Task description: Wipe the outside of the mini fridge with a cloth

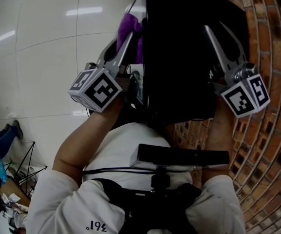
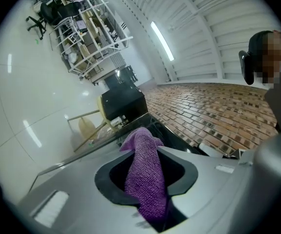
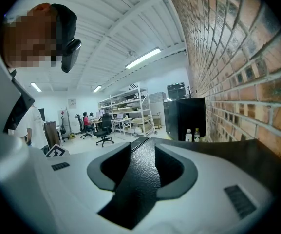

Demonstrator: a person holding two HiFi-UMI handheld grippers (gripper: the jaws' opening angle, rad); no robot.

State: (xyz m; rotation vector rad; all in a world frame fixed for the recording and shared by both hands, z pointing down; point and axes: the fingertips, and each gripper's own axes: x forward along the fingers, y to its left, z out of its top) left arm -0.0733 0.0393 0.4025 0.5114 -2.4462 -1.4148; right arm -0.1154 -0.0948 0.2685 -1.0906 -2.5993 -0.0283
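Between the jaws of the left tongs there's a purple cloth, pinched tight as a bunched strip, with its free end flopping out past the tips. It sits up by the top left edge of the fridge, right against the black side. The right tongs are clenched on a black pebbly edge of the fridge itself, over on its right side next to the brick wall, so I'd guess that one's just bracing the box.

What could go wrong, imo: the cloth is gripped as such a narrow wad that a hard stroke could drag it out of the jaws, or the bare metal tips could scrape the panel instead of the fabric. And if the right grip slips off that edge, the fridge could shift or rock once the wiping push comes.

Pose-wise, both forearms reach forward, one on either side of the fridge. The left arm has its tongs about level. The right arm is squeezed in by the wall, tongs tipped slightly down.
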